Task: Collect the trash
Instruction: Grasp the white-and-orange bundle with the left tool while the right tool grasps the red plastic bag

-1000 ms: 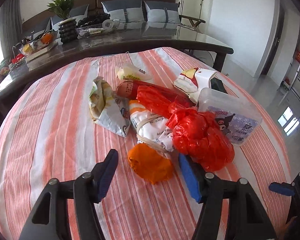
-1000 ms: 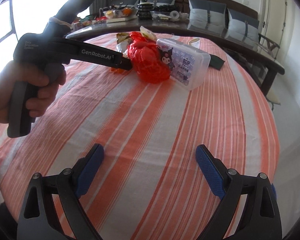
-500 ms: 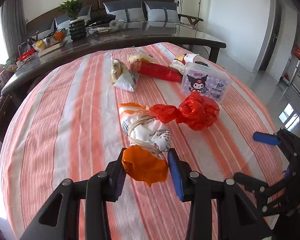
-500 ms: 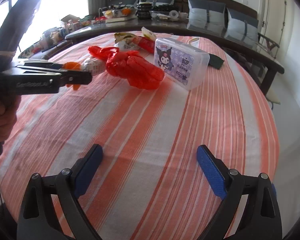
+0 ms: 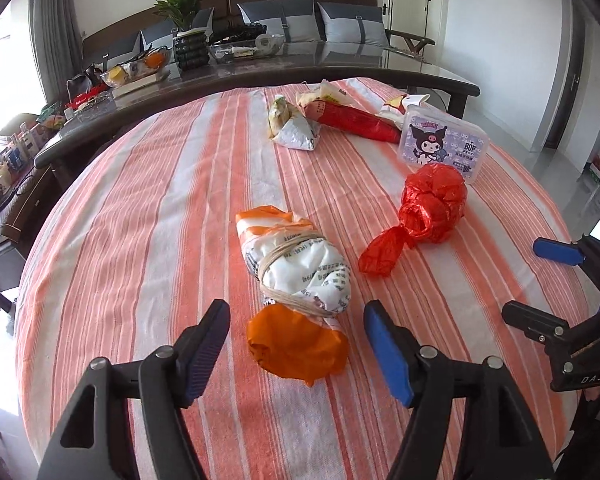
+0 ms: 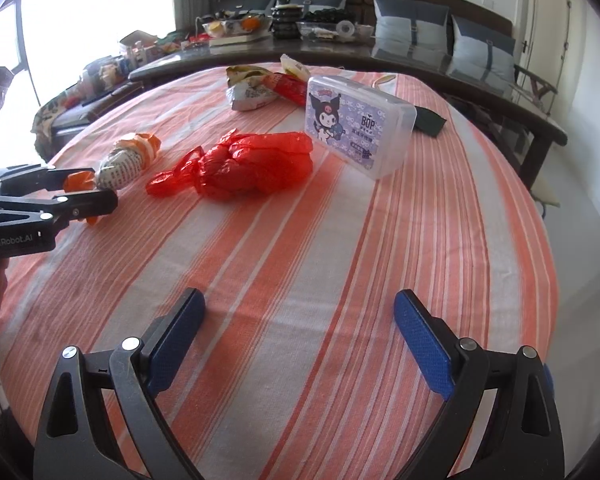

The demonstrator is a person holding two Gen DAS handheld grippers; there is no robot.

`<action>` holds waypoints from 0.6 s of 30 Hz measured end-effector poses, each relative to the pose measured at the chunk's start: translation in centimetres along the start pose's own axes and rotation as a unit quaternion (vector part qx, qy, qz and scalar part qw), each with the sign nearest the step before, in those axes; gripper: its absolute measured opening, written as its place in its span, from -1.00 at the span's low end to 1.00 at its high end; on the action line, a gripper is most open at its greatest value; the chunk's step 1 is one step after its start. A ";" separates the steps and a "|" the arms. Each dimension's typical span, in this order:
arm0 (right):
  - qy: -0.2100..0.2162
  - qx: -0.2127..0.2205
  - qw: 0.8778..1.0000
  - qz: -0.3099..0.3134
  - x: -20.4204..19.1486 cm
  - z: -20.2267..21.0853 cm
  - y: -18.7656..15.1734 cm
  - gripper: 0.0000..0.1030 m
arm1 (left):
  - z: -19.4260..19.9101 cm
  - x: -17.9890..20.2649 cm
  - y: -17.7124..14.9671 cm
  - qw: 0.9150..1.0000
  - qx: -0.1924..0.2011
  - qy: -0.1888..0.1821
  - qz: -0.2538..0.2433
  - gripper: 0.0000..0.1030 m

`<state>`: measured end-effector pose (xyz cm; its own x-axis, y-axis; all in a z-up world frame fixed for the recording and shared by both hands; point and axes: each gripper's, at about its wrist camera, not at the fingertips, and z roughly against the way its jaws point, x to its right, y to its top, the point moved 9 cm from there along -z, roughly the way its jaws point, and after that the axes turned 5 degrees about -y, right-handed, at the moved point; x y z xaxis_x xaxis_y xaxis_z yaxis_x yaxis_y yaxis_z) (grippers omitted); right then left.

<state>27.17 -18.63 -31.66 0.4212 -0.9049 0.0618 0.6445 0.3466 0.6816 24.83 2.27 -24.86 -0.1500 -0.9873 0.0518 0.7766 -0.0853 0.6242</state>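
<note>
A bundled orange-and-white bag (image 5: 296, 280) (image 6: 128, 160), tied with string, lies on the striped tablecloth. Its orange end sits between the fingers of my left gripper (image 5: 296, 344) (image 6: 86, 196), whose jaws are opening; the pads stand clear of it on both sides. To its right lies a crumpled red plastic bag (image 5: 424, 212) (image 6: 244, 164). Further back are a grey wrapper (image 5: 296, 130) (image 6: 250, 94) and a long red packet (image 5: 352, 122). My right gripper (image 6: 296, 340) hangs open over bare cloth near the table's front, nothing between its fingers.
A clear plastic box (image 5: 444, 144) (image 6: 360, 124) with a cartoon print stands beside the red bag. A dark table (image 5: 260, 76) crowded with bowls, a plant and clutter runs behind, a sofa with grey cushions beyond it. The round table's edge (image 6: 548, 264) drops off at right.
My left gripper shut on the orange end and dragged the bundle away from the pile toward the near side, then opened, leaving it on the cloth. The red bag shifted too. The right gripper stayed put.
</note>
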 end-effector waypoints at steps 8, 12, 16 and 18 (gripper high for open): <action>0.031 -0.031 0.997 -0.062 0.9 0.2 0.5 0.85 | -1.3 -0.8 0.5 1.000 -0.008 -0.011 0.019 0.52; 0.078 -0.041 0.981 -0.172 1.0 -0.5 2.9 0.85 | -1.4 -0.8 0.6 1.000 -0.008 -0.009 0.019 0.53; 0.083 -0.040 0.973 -0.213 -0.8 -2.3 6.5 0.85 | -1.4 -0.8 0.6 1.000 -0.008 -0.010 0.019 0.53; 0.069 -0.052 0.975 -0.206 -2.1 -3.6 7.6 0.84 | -1.4 -0.8 0.6 1.000 -0.008 -0.010 0.020 0.53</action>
<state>33.54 -13.21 -29.22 0.1896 -0.9331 -0.3056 0.8351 -0.0104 0.5499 26.29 2.86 -25.57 -0.1314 -0.9871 0.0919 0.7918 -0.0487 0.6088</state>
